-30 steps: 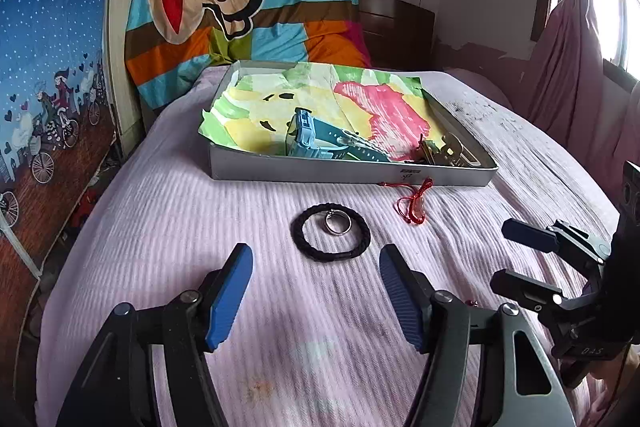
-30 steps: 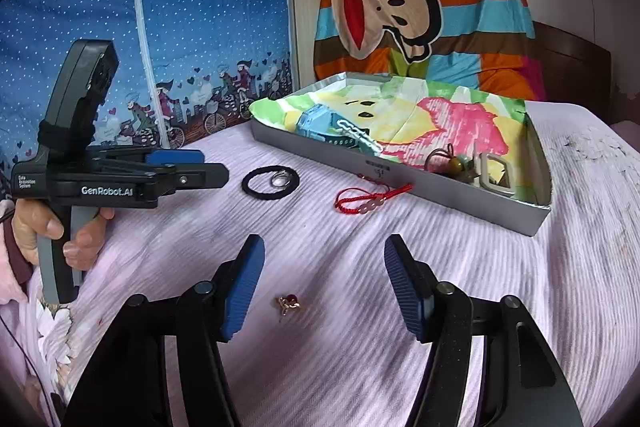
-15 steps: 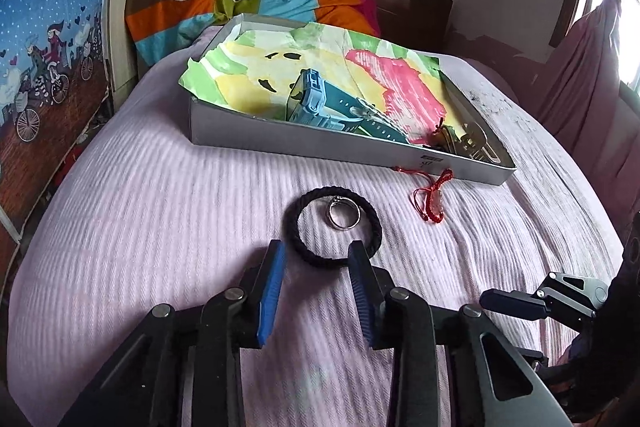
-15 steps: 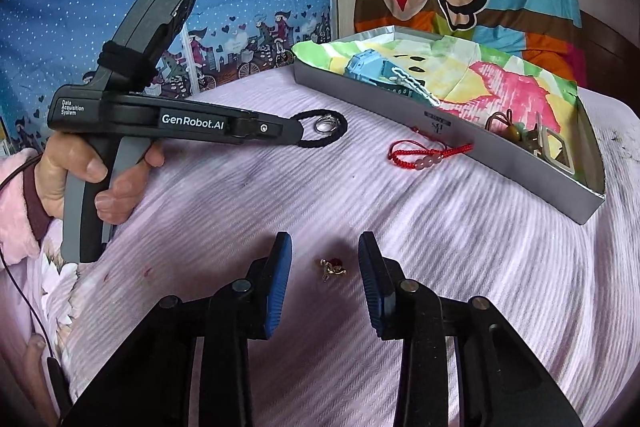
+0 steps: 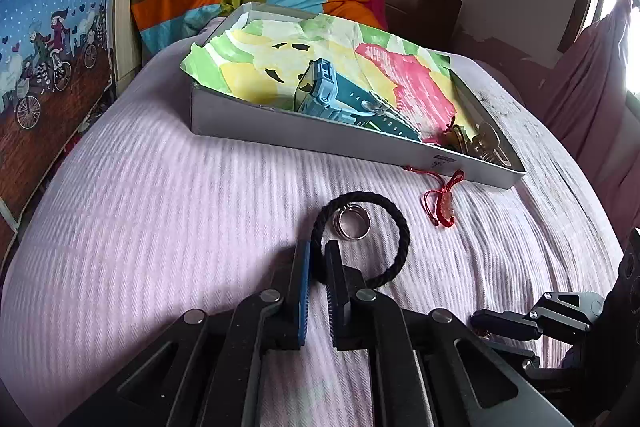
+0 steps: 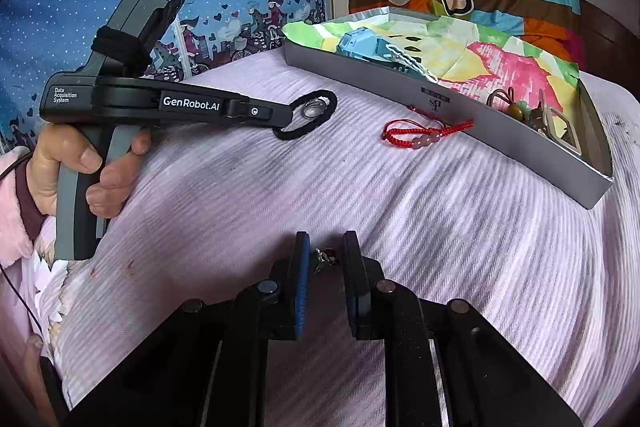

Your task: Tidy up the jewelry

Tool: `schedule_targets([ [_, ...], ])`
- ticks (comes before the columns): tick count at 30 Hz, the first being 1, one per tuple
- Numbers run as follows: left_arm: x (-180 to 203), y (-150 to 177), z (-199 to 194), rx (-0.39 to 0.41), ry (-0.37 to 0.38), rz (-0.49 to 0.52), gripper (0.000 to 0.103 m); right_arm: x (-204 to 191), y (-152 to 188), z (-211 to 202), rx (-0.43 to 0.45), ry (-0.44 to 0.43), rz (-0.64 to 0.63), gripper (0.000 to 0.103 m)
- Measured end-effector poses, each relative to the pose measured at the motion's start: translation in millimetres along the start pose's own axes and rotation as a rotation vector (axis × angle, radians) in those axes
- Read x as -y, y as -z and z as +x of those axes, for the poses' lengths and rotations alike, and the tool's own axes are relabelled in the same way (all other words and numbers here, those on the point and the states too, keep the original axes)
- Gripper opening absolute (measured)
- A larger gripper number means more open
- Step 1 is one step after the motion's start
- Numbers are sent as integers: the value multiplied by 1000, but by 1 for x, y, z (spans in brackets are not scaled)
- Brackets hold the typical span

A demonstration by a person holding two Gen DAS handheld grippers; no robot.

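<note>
— Two claws work at once: the left claw (image 5: pixel 316 259) is pinched together on the near arc of the black cord bracelet (image 5: pixel 394 227), which lies on the bed (image 5: pixel 160 211) with a silver ring (image 5: pixel 352 223) inside its loop.
— And the right claw (image 6: pixel 326 261)?
— Narrowly apart, straddling a small earring (image 6: pixel 325 255) on the bedspread; I judge it isn't clamped yet.
— So picking up is the step in hand?
— Yes. Next, the bracelet should be lifted clear of the ring and carried to the far tray (image 5: pixel 320 141), beside the blue watch (image 5: pixel 332 99).
</note>
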State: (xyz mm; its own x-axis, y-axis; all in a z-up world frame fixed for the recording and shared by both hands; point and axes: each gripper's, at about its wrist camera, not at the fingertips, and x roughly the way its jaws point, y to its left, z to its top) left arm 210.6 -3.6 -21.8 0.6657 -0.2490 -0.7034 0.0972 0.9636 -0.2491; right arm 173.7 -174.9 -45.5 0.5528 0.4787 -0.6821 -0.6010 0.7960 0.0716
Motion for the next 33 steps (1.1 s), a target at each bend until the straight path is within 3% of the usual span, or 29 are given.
schedule_targets([
  [20, 33, 19, -20, 3, -17, 123, 5, 19, -3, -2, 43, 72, 97, 12],
  [33, 45, 7, -40, 53, -7, 125, 5, 31, -13, -18, 147, 125, 182, 12],
])
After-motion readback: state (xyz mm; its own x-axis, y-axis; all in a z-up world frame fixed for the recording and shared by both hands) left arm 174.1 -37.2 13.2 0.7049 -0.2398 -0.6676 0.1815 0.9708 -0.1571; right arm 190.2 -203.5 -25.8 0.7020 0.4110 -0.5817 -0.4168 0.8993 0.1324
